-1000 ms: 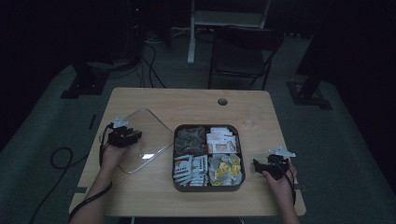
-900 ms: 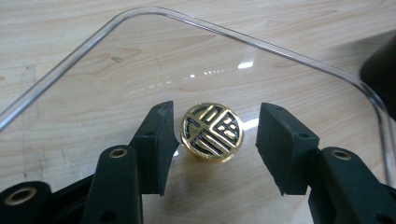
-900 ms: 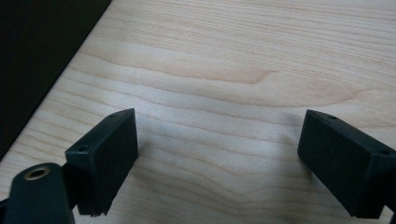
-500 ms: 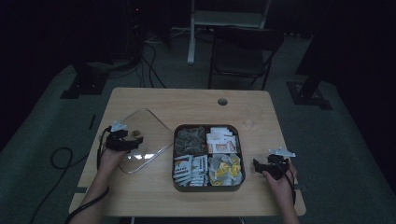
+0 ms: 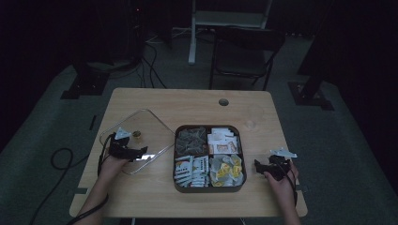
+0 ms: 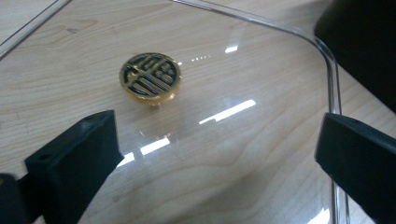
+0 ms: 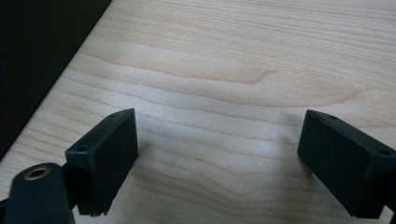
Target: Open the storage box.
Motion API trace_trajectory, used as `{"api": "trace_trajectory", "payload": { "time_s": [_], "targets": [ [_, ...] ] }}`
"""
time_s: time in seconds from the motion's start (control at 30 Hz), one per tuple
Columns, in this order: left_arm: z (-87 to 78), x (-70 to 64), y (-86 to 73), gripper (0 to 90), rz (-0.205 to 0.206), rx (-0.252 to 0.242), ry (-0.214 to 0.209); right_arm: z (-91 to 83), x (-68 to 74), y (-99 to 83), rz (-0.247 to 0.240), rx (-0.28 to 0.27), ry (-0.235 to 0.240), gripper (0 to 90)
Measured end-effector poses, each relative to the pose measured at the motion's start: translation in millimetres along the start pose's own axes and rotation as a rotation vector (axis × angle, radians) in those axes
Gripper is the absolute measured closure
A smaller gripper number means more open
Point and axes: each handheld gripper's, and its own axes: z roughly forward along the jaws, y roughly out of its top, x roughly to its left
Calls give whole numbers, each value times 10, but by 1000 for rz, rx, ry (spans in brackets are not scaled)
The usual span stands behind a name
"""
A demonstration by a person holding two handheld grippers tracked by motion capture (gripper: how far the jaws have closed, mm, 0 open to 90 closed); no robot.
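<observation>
A clear glass lid (image 5: 150, 127) with a round gold knob (image 5: 136, 134) lies flat on the left half of the wooden table (image 5: 187, 103). My left gripper (image 5: 140, 153) hovers over the lid's near part, open and holding nothing. In the left gripper view the knob (image 6: 150, 76) sits ahead of the left gripper (image 6: 219, 140), beyond its jaws. A dark square box (image 5: 209, 127) of sachets stands in the middle. My right gripper (image 5: 258, 165) rests just right of the box, open, and the right gripper (image 7: 219, 135) has bare wood between its jaws.
The box has four compartments: dark packets (image 5: 190, 139), white-orange packets (image 5: 223, 140), white packets (image 5: 192, 168), yellow packets (image 5: 225, 168). Its dark wall (image 7: 37, 56) lies left of the right jaws. A cable hole (image 5: 223, 101) sits at the table's back. A chair (image 5: 244, 51) stands beyond.
My left gripper has drawn back a little toward the person's side, over the lid's near part. The right gripper has stayed where it was.
</observation>
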Motion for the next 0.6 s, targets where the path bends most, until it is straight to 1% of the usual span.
{"api": "trace_trajectory", "payload": {
  "time_s": [0.1, 0.2, 0.33, 0.43, 0.6],
  "targets": [
    [-21, -26, -32, 2, 0, -10, -24, 0, 0, 0, 0, 0, 0, 117],
    [-46, -69, -58, 2, 21, -7, -41, 0, 0, 0, 0, 0, 0, 117],
    [-77, -135, -106, 3, 35, -5, -85, 0, 0, 0, 0, 0, 0, 117],
    [-90, -190, -150, 2, 40, -6, -131, 0, 0, 0, 0, 0, 0, 117],
    [-128, -293, -198, 2, 72, -13, -162, 0, 0, 0, 0, 0, 0, 117]
  ]
}}
